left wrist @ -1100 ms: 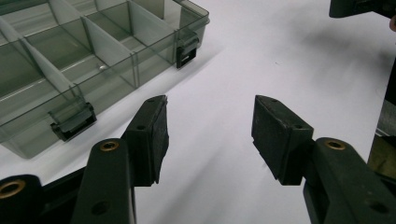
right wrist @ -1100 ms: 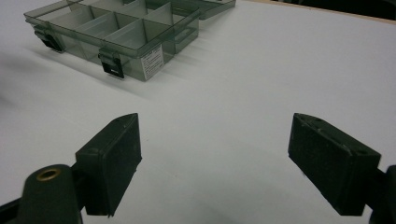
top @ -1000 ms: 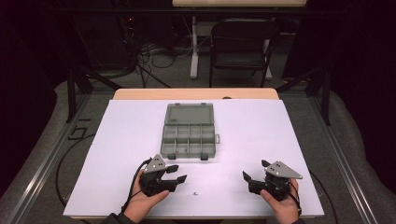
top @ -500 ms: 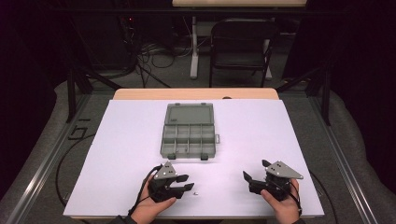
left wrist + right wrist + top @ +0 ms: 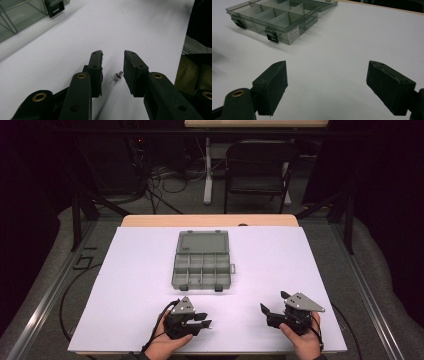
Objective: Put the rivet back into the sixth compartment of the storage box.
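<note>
While your left gripper sits low over the white table w/ its jaws parted and nothing gripped, the small screw lies between them on the near side, closer to the one jaw than the other. That off-centre bit is the risk imo: close now and one pad may hit first, flicking the screw sideways or rolling it out. It's tiny and flat on the sheet, so pads could also ride over it w/o catching. Right gripper rests near right, jaws spread wide, empty. The organizer box waits further off, lid open.
</note>
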A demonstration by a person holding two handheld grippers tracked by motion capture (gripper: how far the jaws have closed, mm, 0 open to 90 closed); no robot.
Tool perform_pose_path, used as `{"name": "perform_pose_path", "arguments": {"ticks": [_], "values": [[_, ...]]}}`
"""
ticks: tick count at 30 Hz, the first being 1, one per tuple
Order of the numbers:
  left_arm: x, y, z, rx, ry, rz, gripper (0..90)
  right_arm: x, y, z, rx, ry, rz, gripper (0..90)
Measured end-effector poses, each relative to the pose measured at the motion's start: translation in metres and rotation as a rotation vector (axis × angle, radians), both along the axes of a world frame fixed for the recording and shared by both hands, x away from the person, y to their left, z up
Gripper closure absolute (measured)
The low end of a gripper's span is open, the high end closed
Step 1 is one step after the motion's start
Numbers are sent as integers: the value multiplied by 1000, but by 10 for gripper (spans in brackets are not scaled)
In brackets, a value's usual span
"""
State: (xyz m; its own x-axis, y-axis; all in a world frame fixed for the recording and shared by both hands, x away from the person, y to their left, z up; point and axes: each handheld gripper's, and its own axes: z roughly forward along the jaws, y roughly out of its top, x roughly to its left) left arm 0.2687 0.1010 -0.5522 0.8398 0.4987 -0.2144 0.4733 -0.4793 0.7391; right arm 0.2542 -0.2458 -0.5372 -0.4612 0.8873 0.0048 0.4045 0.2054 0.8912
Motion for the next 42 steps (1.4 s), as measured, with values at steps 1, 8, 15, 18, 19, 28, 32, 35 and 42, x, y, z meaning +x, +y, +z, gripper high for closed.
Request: {"name": "perform_pose_path", "arguments": {"ticks": [1,8,15,18,19,28,32,35,42], "values": [[0,-1,-1,5,-1,-8,698,0,0,0,0,1,0,168],[0,-4,-4,9,11,-13,721,0,0,0,-2,3,-1,168],[-2,-9,-8,30,15,-30,747,0,0,0,-1,1,1,168],[-2,-9,-9,33,11,-36,759,0,-1,0,0,3,-2,168],[-2,-9,-9,32,19,-34,762,0,-1,0,0,3,-2,168],[-3,-11,-12,45,18,-47,799,0,0,0,1,3,0,168],[-3,-11,-12,45,12,-41,825,0,-1,0,-1,2,2,170],[-3,-11,-12,48,4,-47,831,0,0,0,-1,3,4,170],[-3,-11,-11,52,11,-47,834,0,-1,0,-2,2,3,170]]}}
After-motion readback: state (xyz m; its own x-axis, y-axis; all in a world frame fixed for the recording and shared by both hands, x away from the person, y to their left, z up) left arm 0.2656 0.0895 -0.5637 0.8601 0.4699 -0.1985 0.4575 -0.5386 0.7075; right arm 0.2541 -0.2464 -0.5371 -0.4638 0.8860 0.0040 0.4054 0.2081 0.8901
